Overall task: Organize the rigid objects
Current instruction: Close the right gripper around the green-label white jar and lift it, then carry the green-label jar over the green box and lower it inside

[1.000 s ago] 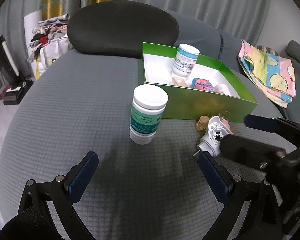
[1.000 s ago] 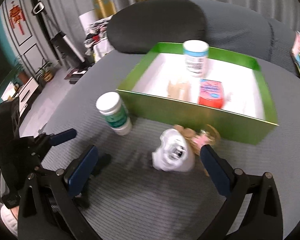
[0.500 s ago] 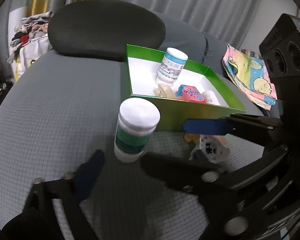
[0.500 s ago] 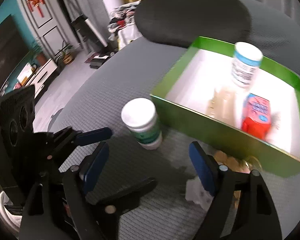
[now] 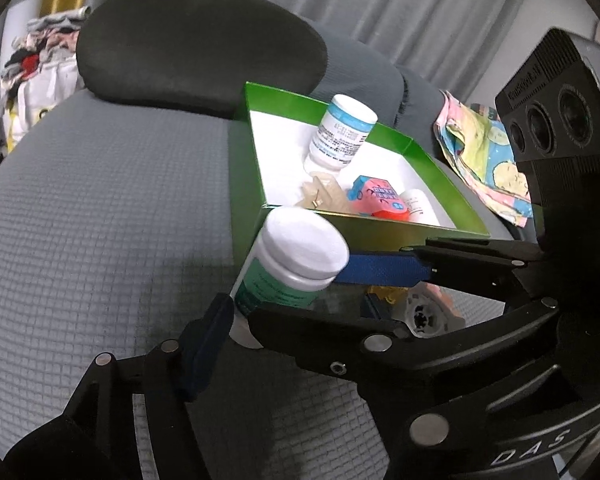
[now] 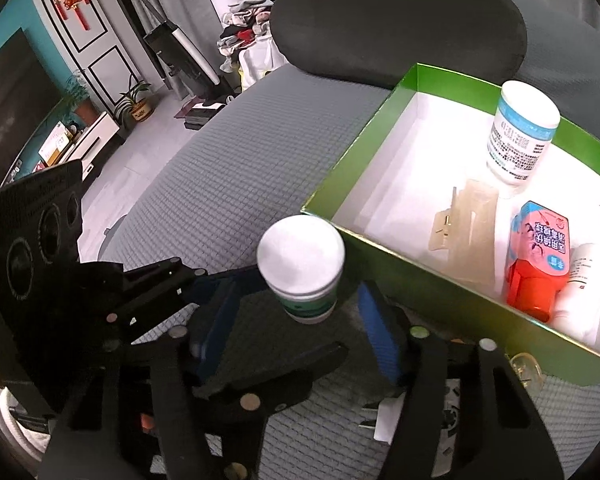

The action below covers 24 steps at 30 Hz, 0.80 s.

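Note:
A white-capped bottle with a green label (image 5: 296,256) (image 6: 302,268) stands on the grey cushion just outside the green box (image 5: 248,152) (image 6: 348,184). Both grippers are around it. My left gripper (image 5: 296,312) is open, its left pad (image 5: 204,348) beside the bottle's base. My right gripper (image 6: 300,328) is open too, with blue pads (image 6: 376,332) on either side of the bottle; one of its fingers shows in the left wrist view (image 5: 384,270) behind the bottle. Neither visibly clamps it. Inside the box are a blue-labelled bottle (image 6: 520,136), a clear clip (image 6: 464,224) and a pink-red pack (image 6: 536,256).
A white plug adapter (image 5: 424,316) and small amber pieces (image 6: 526,364) lie in front of the box. A black headrest cushion (image 5: 200,44) sits behind. A patterned cloth (image 5: 480,152) lies at the right. The cushion's left edge drops to the floor (image 6: 140,152).
Both grippers have closed in on the green-labelled bottle from opposite sides. The right gripper left the plug adapter and swung left; its fingers now cross the left wrist view.

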Each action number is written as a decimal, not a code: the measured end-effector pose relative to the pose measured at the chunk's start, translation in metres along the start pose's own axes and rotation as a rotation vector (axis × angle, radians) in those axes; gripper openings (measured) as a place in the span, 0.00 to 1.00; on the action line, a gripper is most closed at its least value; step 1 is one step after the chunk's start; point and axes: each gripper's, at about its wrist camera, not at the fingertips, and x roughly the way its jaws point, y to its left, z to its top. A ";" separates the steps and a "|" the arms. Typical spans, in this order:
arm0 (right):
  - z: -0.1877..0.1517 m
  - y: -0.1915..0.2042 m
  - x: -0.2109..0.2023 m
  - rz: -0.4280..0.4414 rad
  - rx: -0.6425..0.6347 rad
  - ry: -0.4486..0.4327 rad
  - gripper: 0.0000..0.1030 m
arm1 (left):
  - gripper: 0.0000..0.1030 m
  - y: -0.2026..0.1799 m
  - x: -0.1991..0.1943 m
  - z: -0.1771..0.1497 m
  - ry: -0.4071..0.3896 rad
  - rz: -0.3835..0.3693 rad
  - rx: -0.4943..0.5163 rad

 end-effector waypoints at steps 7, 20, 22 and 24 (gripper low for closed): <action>0.001 -0.007 0.011 0.012 0.030 0.023 0.42 | 0.58 0.005 0.009 0.002 0.023 0.005 0.004; -0.011 -0.007 -0.013 -0.001 0.009 -0.029 0.41 | 0.47 -0.014 0.000 0.000 0.016 0.043 0.083; -0.013 -0.007 -0.021 -0.004 0.003 -0.047 0.41 | 0.47 -0.023 -0.005 0.001 0.004 0.045 0.112; -0.015 -0.008 -0.033 0.000 0.006 -0.070 0.40 | 0.47 -0.033 -0.012 0.003 -0.008 0.048 0.145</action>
